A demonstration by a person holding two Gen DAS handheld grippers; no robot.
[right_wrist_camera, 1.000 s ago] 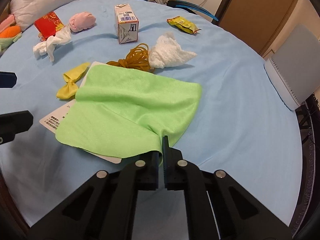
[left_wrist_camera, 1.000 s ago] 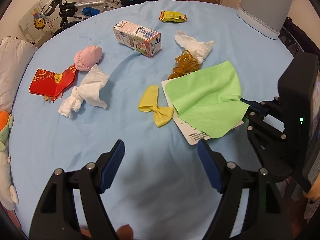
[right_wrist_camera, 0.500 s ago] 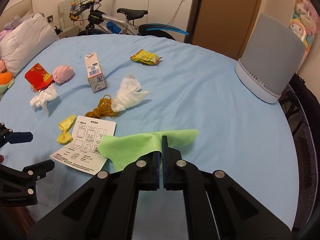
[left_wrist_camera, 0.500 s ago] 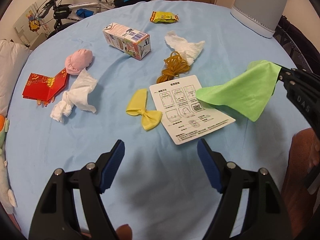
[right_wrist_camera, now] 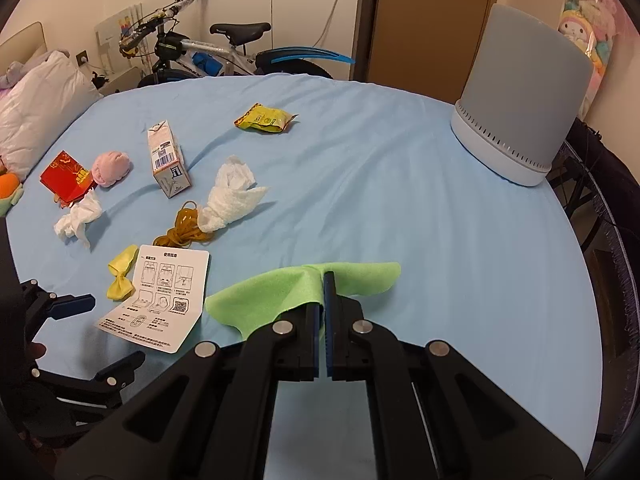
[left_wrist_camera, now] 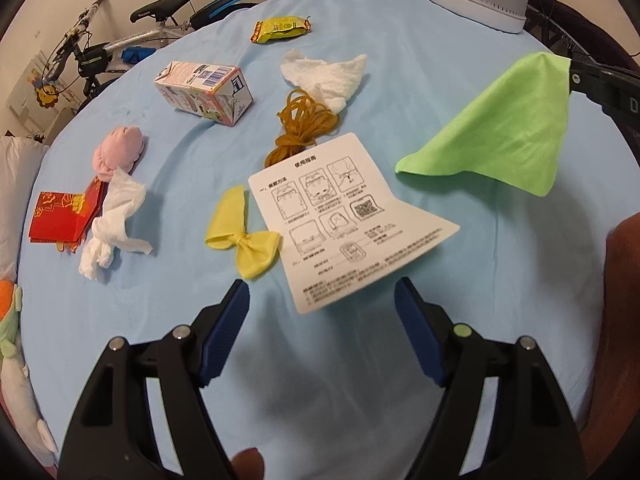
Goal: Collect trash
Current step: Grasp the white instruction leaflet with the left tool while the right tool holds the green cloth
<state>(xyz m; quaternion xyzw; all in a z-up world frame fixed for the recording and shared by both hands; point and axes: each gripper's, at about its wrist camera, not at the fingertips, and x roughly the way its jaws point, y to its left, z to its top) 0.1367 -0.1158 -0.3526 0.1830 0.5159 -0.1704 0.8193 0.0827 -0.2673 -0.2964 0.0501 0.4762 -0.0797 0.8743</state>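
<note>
Litter strewn on the blue bed point(right_wrist_camera: 400, 200), bicycle point(right_wrist_camera: 224, 52) at the far wall. The right hand-held gripper point(right_wrist_camera: 323, 292), clamped on the green cloth point(right_wrist_camera: 280, 292), has lifted it off the instruction sheet point(left_wrist_camera: 344, 216); the left hand-held gripper point(left_wrist_camera: 322, 332) stays apart.

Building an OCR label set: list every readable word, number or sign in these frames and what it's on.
"使用指南": heading on the white instruction sheet; its QR code and body text are too small to read.
"1": large numeral on the end of the milk carton; its barcode and other print are blurred.
Yellow snack packet: print unreadable.
Red envelope: gold pattern, unreadable.
"D": partial letter on the right gripper.
</note>
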